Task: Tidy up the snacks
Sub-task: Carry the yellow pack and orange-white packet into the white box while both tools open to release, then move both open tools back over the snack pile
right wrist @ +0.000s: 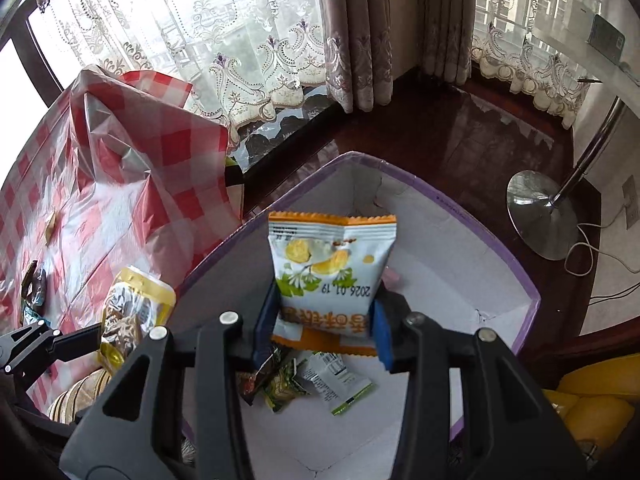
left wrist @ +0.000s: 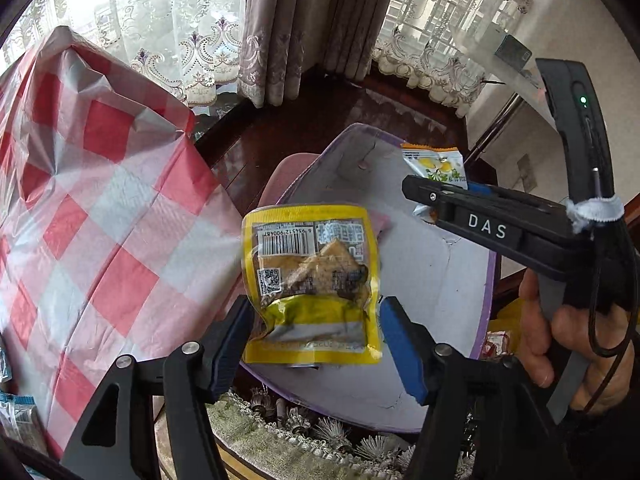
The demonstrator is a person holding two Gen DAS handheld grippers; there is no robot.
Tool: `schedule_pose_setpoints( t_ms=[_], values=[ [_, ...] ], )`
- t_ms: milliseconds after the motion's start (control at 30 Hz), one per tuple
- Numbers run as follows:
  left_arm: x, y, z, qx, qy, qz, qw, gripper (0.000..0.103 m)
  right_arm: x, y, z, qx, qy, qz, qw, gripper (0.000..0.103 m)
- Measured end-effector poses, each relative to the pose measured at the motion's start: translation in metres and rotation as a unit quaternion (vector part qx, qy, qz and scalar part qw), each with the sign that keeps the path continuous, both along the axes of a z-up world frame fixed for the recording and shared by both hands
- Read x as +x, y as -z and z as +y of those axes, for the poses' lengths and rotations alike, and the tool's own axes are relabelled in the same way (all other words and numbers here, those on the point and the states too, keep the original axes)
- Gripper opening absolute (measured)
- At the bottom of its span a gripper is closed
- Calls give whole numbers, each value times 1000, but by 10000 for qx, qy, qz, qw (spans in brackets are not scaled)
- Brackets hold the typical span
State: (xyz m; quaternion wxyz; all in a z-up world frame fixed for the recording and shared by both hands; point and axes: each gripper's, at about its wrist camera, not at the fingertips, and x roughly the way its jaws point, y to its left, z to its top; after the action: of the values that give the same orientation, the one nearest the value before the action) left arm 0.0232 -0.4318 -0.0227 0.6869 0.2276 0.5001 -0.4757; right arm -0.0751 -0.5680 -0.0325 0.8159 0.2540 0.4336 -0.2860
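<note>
A yellow snack packet (left wrist: 312, 280) with a barcode hangs flat between the fingers of my left gripper (left wrist: 316, 336), over a white box with a purple rim (left wrist: 490, 280). The pads stand at the packet's edges with a thin gap on the right, so this gripper is open. My right gripper (right wrist: 322, 326) is shut on a white and orange snack packet (right wrist: 332, 264), held upright above the same box (right wrist: 440, 196). Several small packets (right wrist: 308, 384) lie on the box floor. In the left wrist view the right gripper (left wrist: 412, 188) reaches in from the right with its packet (left wrist: 436, 164).
A red and white checked cloth (left wrist: 100, 220) covers the table left of the box. A person's hand (left wrist: 560, 320) grips the right tool. A floor lamp base (right wrist: 540, 216) stands on dark wood floor to the right, curtains behind. Loose packets (left wrist: 16, 412) lie at the table's near left.
</note>
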Motion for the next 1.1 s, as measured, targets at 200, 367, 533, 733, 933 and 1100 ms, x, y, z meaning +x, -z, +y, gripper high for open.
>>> schedule_pose_setpoints(
  t_ms=[200,367,533,733,933,1100],
  values=[
    [10,-9,13,-240,-172,149,9995,79,2,-6,5,57,-24,-136,9999,65],
    [14,-26,35,-420,-315,25,9986,80,7,-18,18,-16,-72,-185,9998,66],
    [24,-39,77,-579,-706,-218,9956,80,16,-34,38,-107,-315,-281,9991,67],
    [47,-45,146,-686,-1497,-334,9858,80,46,-50,76,-186,-769,-380,9961,68],
    [76,-47,215,-727,-2371,-482,9676,80,82,-62,124,-225,-1325,-460,9899,69],
    [106,-46,278,-769,-3262,-552,9406,80,109,-59,163,-122,-1742,-434,9837,69]
  ],
)
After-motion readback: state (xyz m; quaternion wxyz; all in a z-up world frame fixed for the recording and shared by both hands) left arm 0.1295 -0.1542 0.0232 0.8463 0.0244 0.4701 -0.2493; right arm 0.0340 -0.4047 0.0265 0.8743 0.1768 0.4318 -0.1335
